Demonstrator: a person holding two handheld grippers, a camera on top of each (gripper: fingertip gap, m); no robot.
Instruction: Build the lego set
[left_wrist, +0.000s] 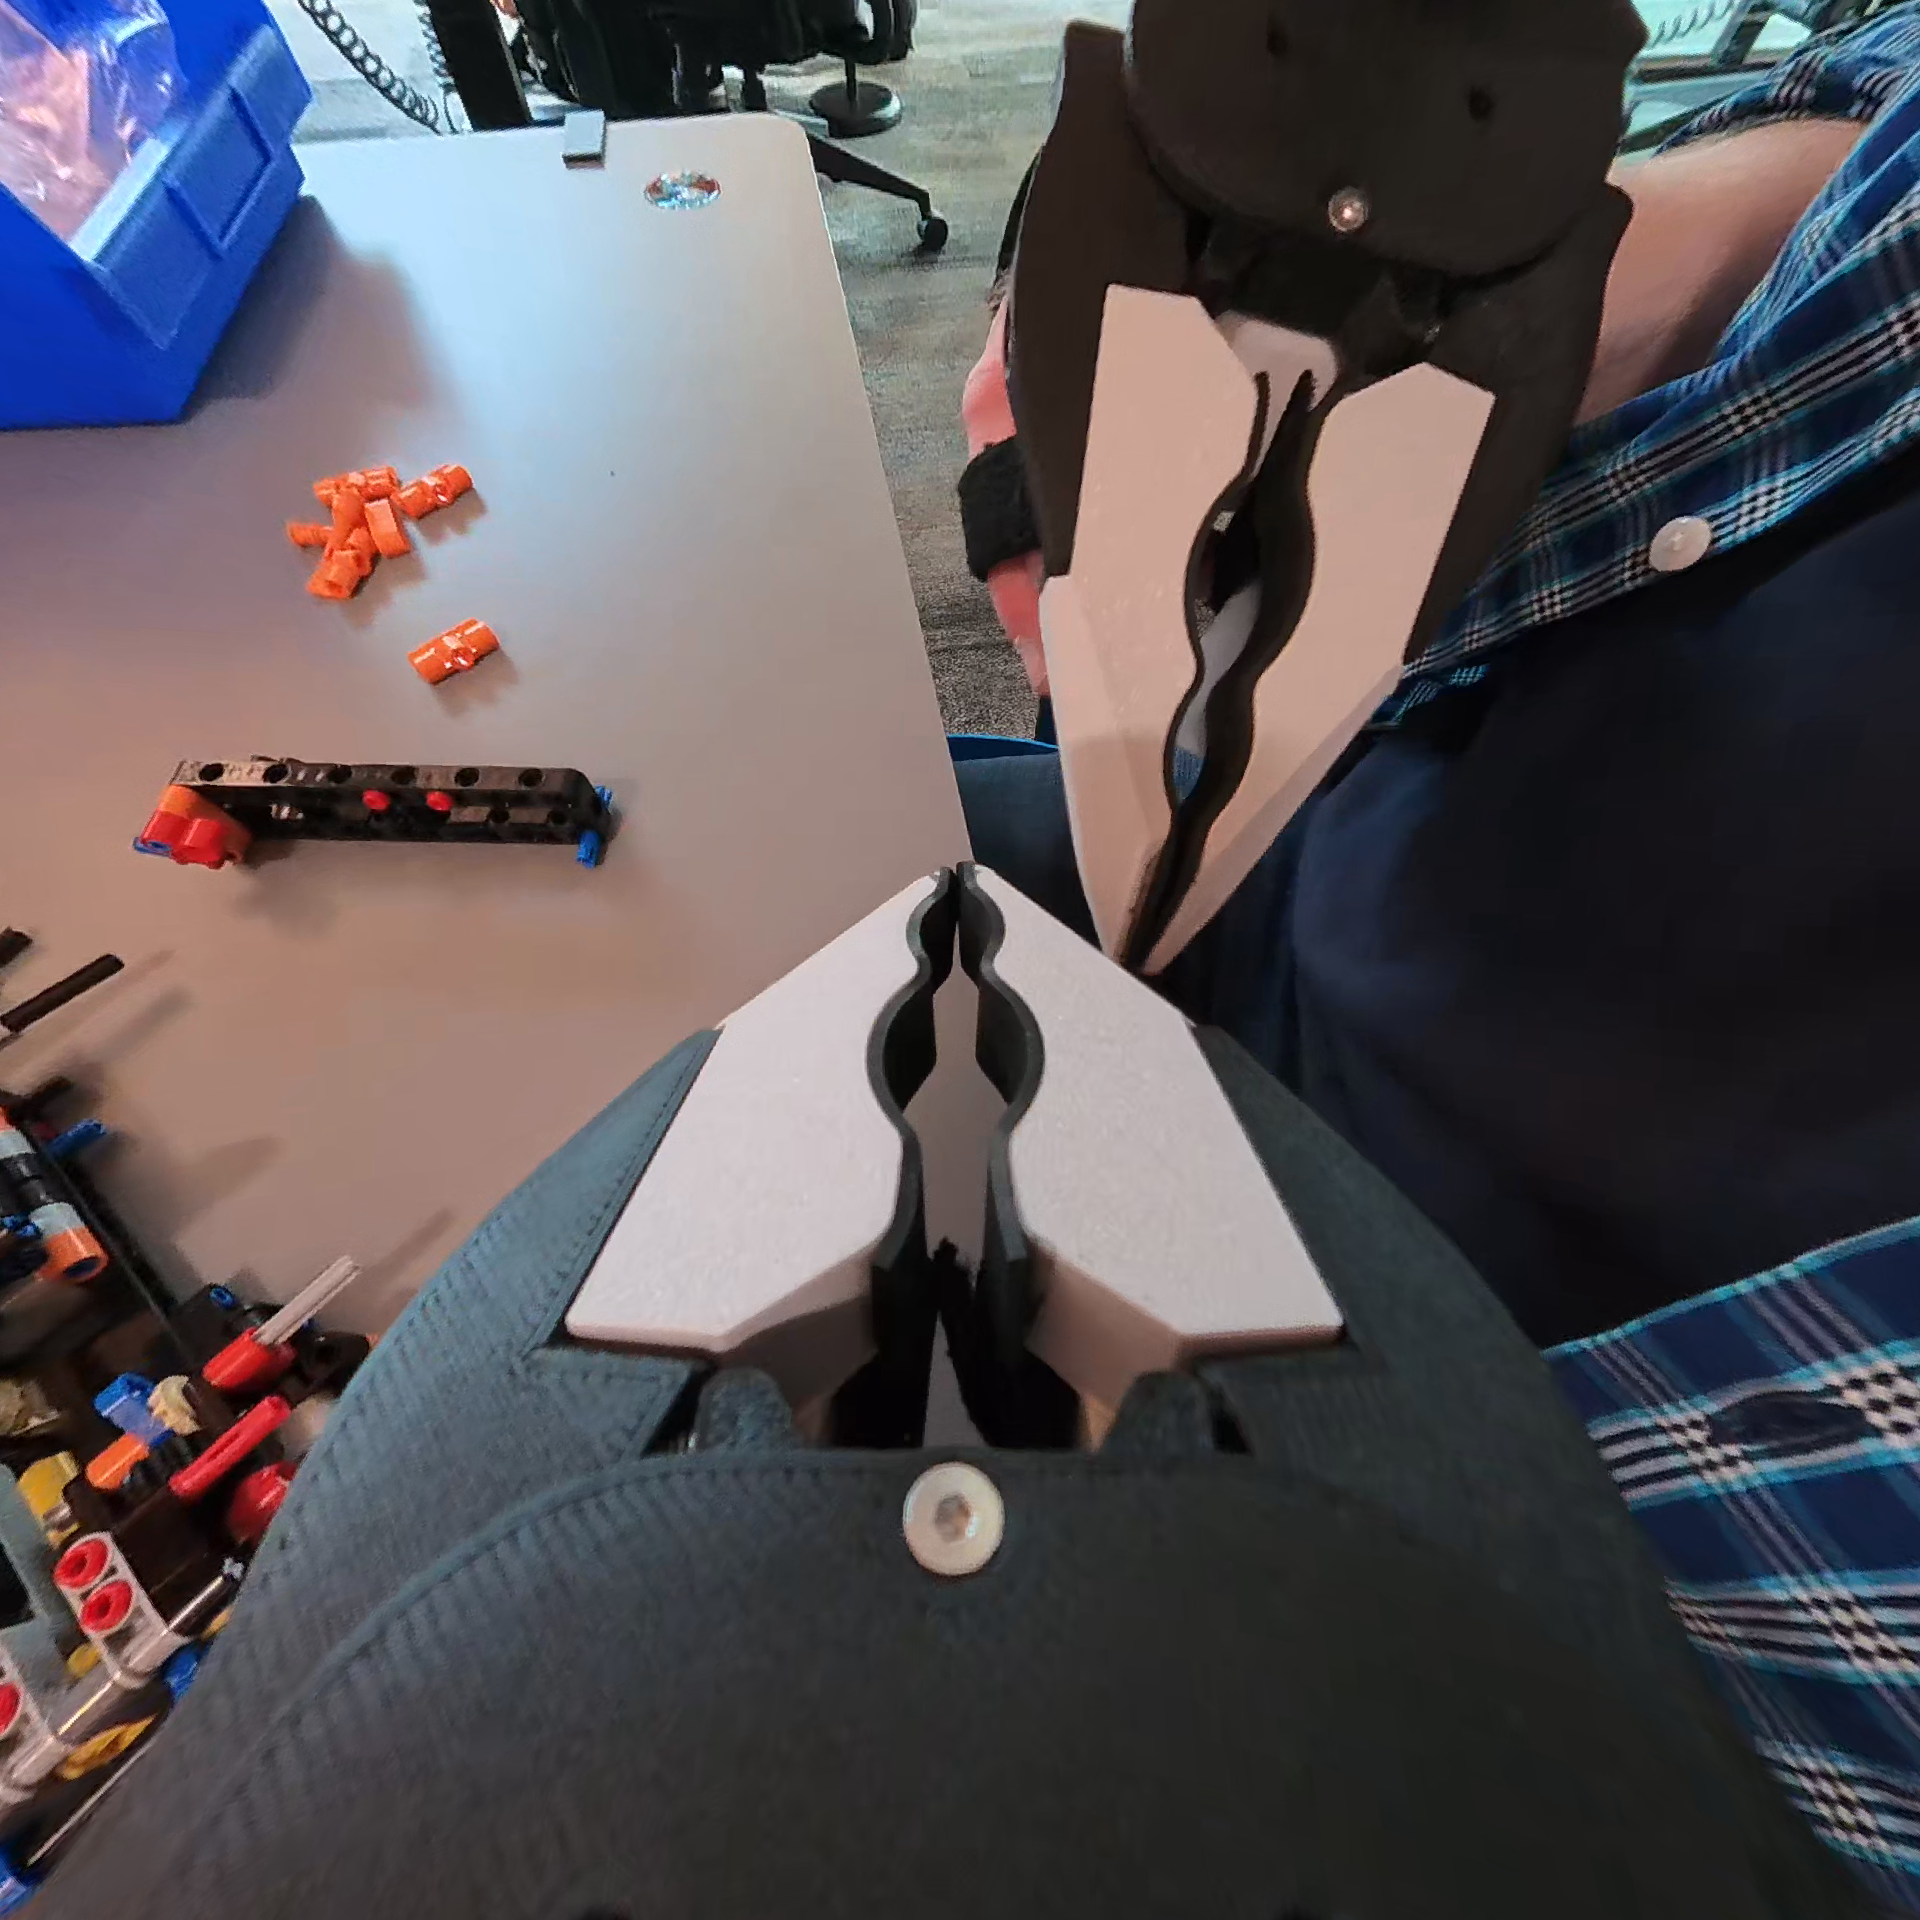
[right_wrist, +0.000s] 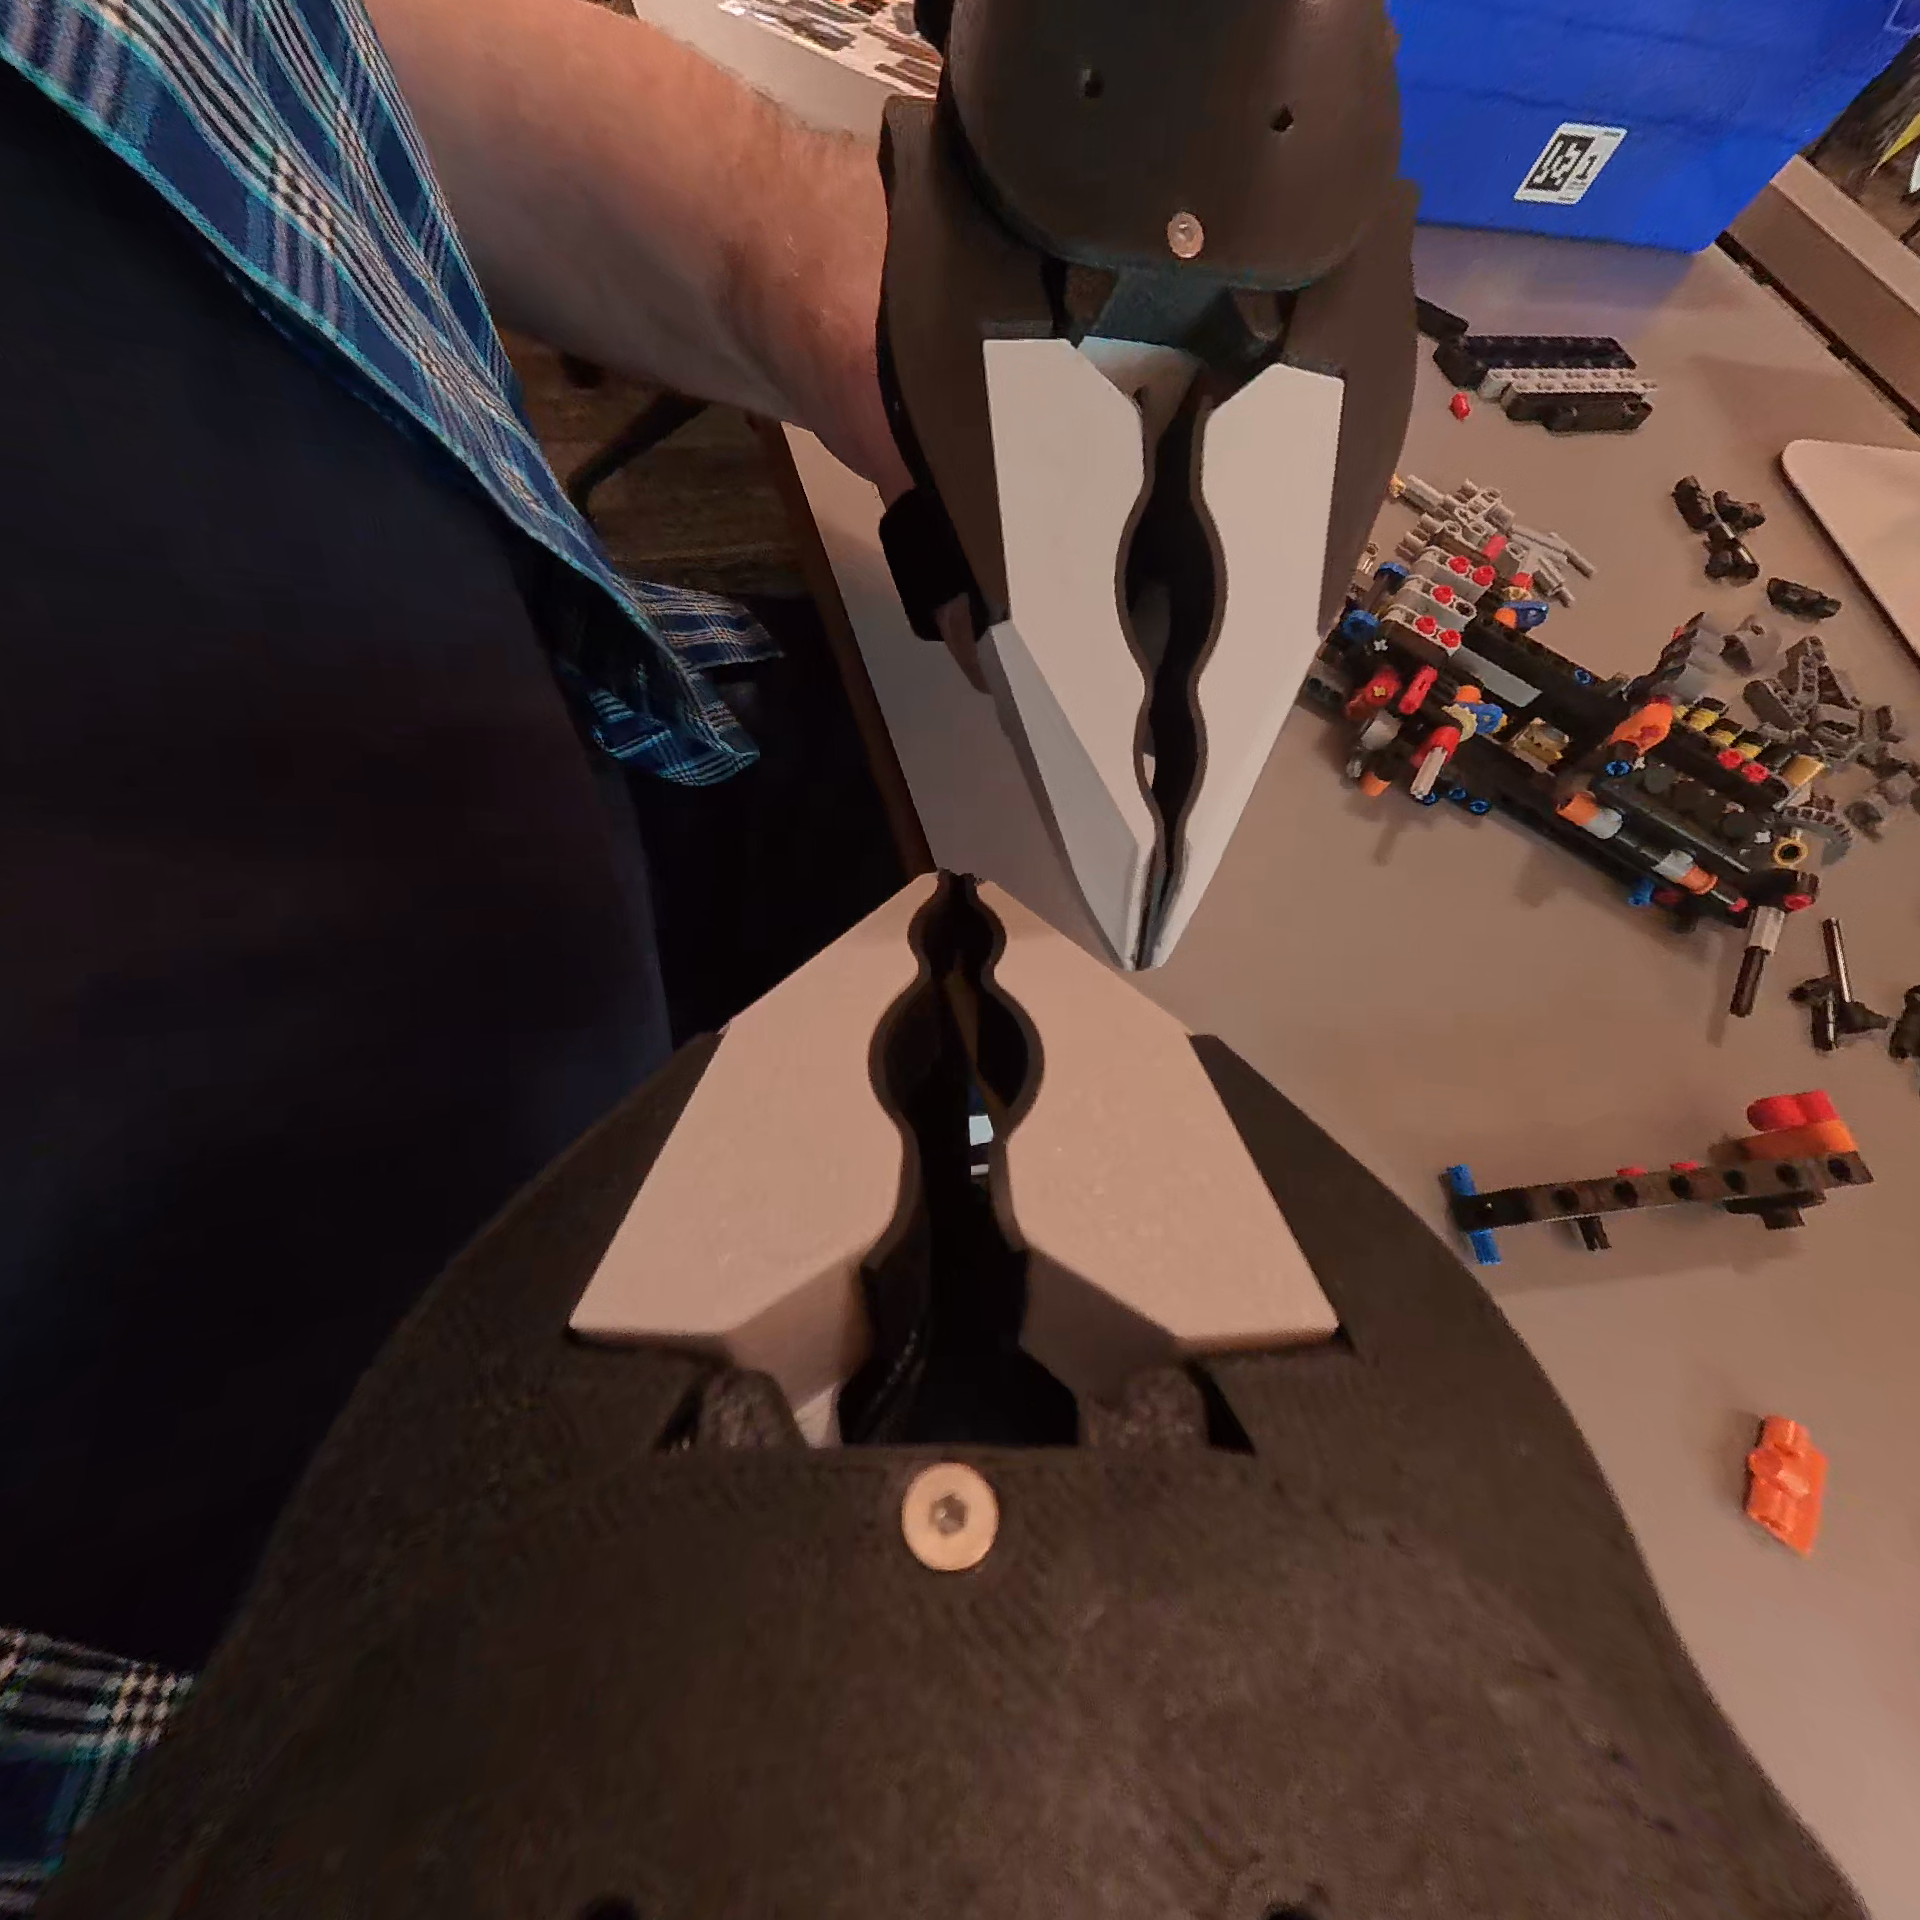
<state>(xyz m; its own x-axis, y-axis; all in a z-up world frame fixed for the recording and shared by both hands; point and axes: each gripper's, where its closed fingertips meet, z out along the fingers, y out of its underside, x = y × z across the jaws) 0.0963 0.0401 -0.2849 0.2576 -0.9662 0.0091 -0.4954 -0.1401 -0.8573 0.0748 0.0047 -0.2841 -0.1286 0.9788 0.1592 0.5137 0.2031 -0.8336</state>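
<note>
- Two grippers, left gripper (left_wrist: 954, 883) and right gripper (right_wrist: 961, 894), both pinched closed on nothing, tips nearly meeting off the table (left_wrist: 623, 416) edge.
- Black beam assembly (left_wrist: 384, 805) lies flat on the table, loose orange connectors (left_wrist: 379, 520) just beyond it.
- My guess: light, stiff plastic, a bit slippery, so grab the beam mid-length across its narrow sides.

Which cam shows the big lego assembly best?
Right wrist view: the big lego assembly lies whole on the table, right of the left gripper. Left wrist view catches only one blurred end at its lower-left edge.
</note>
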